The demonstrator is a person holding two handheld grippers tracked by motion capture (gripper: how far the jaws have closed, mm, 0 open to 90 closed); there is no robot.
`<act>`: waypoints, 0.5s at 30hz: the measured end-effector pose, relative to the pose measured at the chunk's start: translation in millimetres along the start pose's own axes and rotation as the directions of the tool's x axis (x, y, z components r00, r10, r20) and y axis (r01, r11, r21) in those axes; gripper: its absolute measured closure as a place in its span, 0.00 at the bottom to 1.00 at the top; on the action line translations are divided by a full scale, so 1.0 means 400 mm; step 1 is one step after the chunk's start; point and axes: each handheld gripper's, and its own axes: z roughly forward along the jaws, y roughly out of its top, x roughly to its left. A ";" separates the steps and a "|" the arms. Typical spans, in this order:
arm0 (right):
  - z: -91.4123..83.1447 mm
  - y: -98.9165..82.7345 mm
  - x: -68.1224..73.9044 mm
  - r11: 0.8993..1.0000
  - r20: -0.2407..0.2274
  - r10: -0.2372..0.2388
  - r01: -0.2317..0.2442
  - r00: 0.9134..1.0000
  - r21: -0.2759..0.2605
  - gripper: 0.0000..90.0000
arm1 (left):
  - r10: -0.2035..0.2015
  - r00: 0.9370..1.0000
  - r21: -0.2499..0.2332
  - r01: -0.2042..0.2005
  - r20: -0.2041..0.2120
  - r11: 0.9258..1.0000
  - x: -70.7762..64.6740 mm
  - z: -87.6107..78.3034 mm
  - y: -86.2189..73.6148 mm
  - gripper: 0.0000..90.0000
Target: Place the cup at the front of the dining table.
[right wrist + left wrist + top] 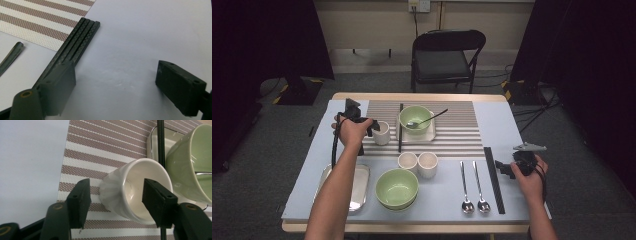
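A white cup (112, 192) stands on the striped placemat (100, 147), left of a green bowl (190, 165). My left gripper (116, 187) is open astride the cup's near wall: one jaw is outside it with a gap, the other over its mouth. In the high view the left gripper (373, 128) sits right beside the cup (382, 134). My right gripper (117, 70) is open with nothing between its jaws, low over the pale blue cloth next to a bundle of black chopsticks (80, 37). The right gripper (502, 169) is at the table's right edge.
The back green bowl (414, 119) holds a spoon and sits on a white tray, with a black chopstick (400, 127) beside it. Two more white cups (418, 163), a second green bowl (397, 187), a metal tray (357, 190) and two spoons (473, 187) lie nearer me. A folding chair (447, 55) stands behind.
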 end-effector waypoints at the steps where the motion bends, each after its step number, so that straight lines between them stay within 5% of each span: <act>1: 0.000 0.000 0.000 1.000 0.000 0.000 0.000 1.000 0.000 0.17 | 0.004 1.000 -0.005 -0.004 0.001 1.000 0.000 -0.001 0.000 0.42; 15: 0.000 0.000 0.000 1.000 0.001 0.001 -0.001 1.000 0.000 0.17 | 0.008 0.999 -0.015 -0.008 0.033 1.000 0.008 -0.022 -0.008 0.38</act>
